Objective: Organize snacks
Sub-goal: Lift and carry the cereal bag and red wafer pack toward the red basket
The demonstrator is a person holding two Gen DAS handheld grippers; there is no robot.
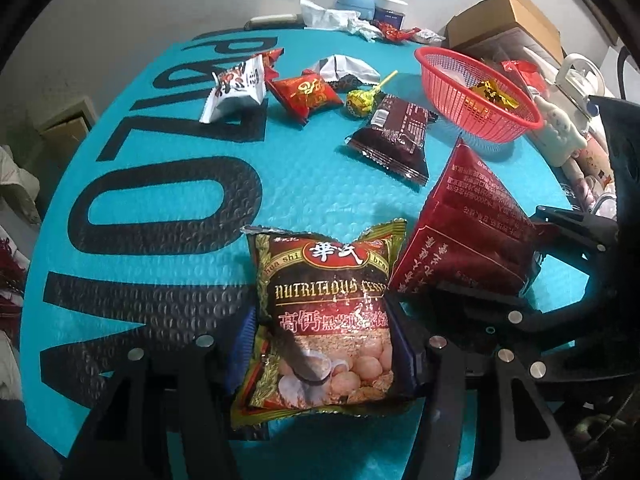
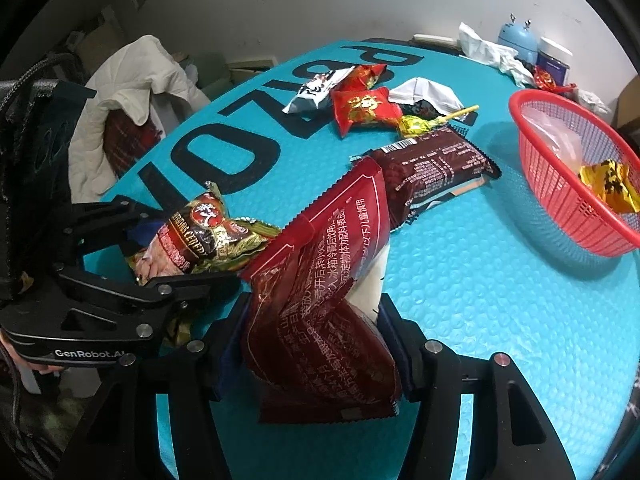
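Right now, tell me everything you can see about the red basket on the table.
The red basket is a round plastic mesh bowl with a solid rolled rim and slotted walls. It sits upright on the teal bubble mat, at the right of both wrist views, apart from both grippers. Inside lie a yellow-and-black wrapped snack and something pale and translucent, possibly a clear bag. The dark brown packet lies nearby on the mat without touching it.

Dim indoor light, foil glare, fisheye-warped edges.
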